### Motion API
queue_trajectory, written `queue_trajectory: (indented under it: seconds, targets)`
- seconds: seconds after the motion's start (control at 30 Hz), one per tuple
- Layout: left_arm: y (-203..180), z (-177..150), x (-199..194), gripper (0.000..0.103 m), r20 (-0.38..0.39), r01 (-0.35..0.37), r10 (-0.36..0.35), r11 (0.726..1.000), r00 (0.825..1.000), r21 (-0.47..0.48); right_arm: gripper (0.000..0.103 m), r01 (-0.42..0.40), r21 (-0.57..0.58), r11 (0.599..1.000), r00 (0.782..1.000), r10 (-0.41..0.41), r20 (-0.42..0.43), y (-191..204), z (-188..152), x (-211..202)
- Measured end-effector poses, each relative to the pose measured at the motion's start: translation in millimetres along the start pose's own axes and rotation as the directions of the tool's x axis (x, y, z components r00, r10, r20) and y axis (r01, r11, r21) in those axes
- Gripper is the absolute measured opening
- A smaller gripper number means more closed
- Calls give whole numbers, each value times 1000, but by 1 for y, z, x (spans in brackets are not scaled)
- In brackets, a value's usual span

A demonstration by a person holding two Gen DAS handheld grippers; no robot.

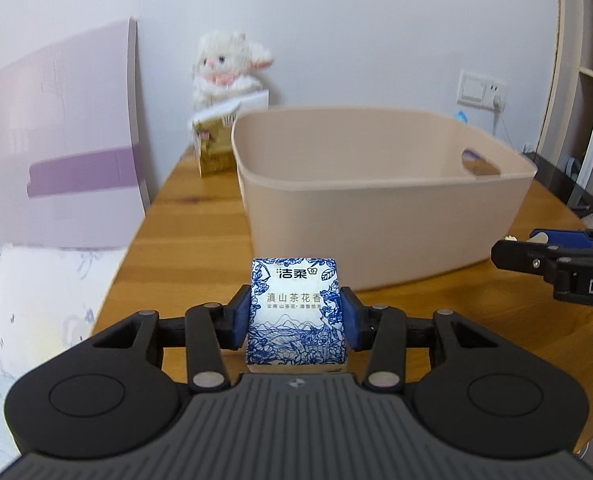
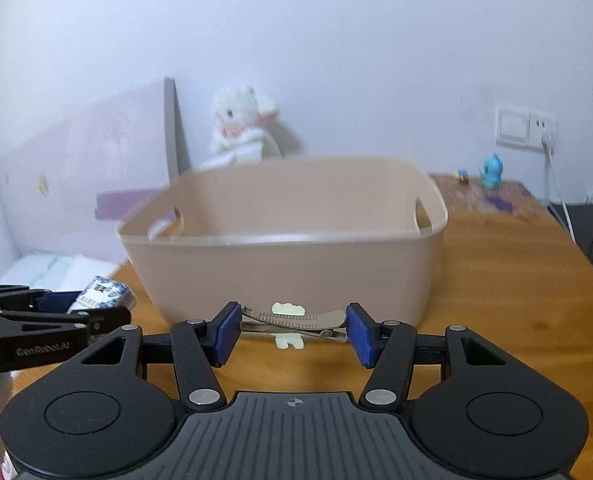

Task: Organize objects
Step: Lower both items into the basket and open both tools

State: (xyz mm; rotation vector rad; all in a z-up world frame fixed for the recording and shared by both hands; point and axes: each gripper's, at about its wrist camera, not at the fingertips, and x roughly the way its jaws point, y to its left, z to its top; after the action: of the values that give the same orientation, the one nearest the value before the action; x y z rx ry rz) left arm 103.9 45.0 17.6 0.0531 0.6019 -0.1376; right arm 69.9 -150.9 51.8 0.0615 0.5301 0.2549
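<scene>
My left hand-held gripper (image 1: 296, 316) is clamped on a blue-and-white tissue pack (image 1: 295, 312), its blue pads (image 1: 241, 316) pressed against both sides, held just above the worktop (image 1: 200, 216). My right hand-held gripper (image 2: 293, 330) has its pads touching the two ends of a metal hair clip (image 2: 294, 319) with a pale green charm, so it is closed on the clip, low over the wood. In the right view the left gripper and its pack sit at nine o'clock; in the left view the right gripper's tip shows at three o'clock. Just beyond both, at twelve o'clock, stands a beige bin (image 2: 288, 264) with cut-out handles. Behind it, at eleven o'clock, a gold box (image 1: 213, 148) and a white plush (image 2: 242, 128) rest by the wall, and at two o'clock in the right view a small blue figurine (image 2: 491, 171) stands near a wall socket (image 2: 525, 127).
</scene>
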Motion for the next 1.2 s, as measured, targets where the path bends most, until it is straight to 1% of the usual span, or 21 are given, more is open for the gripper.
queue_trajectory:
  seconds: [0.1,0.27,0.37,0.5,0.6,0.77,0.9,1.0,1.2]
  targets:
    - [-3,12,-12,48,41,0,0,1000,999,3,54,-17,-3,1000,999,17,42,0,14,-8]
    - [-8,41,-24,48,104,-7,5,1000,995,15,54,-19,12,1000,994,18,110,-6,36,-13]
    - [-16,61,-23,48,136,-27,20,998,991,48,54,-14,18,1000,990,12,142,-10,52,-9]
    - [-26,85,-18,48,178,-37,24,997,984,65,54,-7,40,999,984,0,176,-19,74,-1]
    - [-33,101,-6,48,185,-37,25,997,982,66,54,3,51,999,983,-13,180,-26,87,9]
    - [-44,119,28,48,151,-50,38,996,988,76,54,50,34,998,984,-55,170,-31,99,31]
    - [-48,124,58,48,96,-70,62,994,993,79,54,78,12,997,987,-79,137,-32,100,52]
    - [-48,122,81,48,43,-77,74,995,996,69,54,95,-14,995,991,-93,95,-31,97,68]
    - [-48,110,110,48,-47,-100,104,991,993,84,54,108,-36,994,994,-107,3,-32,86,95]
